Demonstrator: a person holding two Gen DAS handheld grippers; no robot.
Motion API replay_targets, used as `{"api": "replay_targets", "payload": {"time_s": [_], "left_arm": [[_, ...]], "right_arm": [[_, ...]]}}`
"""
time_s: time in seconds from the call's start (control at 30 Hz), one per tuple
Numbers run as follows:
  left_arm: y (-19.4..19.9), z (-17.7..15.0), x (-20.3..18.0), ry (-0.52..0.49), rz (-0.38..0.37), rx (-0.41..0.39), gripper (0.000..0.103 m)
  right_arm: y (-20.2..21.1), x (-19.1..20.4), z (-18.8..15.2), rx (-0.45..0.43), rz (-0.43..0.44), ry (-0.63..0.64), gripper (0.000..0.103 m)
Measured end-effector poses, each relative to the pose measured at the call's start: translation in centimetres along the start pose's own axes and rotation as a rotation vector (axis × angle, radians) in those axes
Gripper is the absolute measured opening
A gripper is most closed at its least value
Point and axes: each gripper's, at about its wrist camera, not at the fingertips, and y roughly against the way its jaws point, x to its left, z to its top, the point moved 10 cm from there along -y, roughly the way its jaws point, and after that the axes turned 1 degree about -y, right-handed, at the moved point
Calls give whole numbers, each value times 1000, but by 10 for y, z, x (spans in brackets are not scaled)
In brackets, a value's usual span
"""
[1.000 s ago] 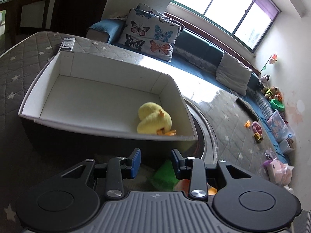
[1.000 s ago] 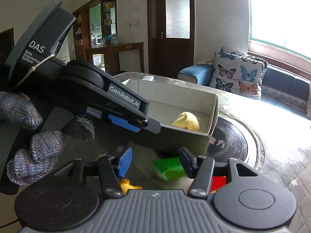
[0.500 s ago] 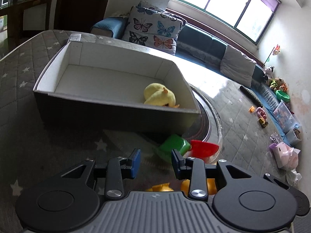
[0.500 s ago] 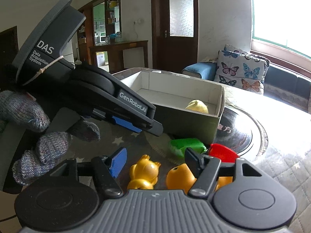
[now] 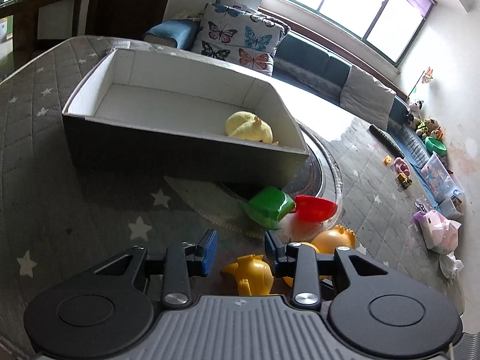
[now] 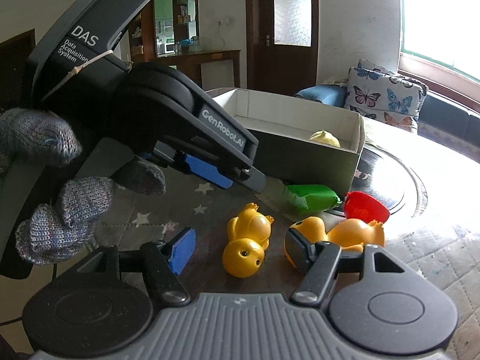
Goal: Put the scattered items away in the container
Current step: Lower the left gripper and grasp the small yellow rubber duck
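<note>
- At far left, from my right wrist view, a knit-gloved hand grips my left gripper, which hangs over the star-print quilt; its blue pads stand a narrow gap apart with nothing between them.
- Left of centre, the white-lined box sits on the quilt, one pale plush duck already in its right corner.
- Centre, my right gripper hovers with jaws parted wide, empty; a yellow rubber duck lies on its back beyond the gap.
- Just right, a second yellow duck lies on its side past the right finger.
- Behind them, a green block touches the box's near corner, a red piece beside it.
</note>
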Motion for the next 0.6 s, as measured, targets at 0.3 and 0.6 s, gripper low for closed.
{"api": "replay_targets", "payload": {"time_s": [0.3,0.6], "left_arm": [[-10,-12,-1,14,-10,51,37],[-16,-13,0,36,-35,73,39]], "right_arm": [[-10,0,-12,45,1,-7,67],[-20,0,-19,80,10,-20,60]]}}
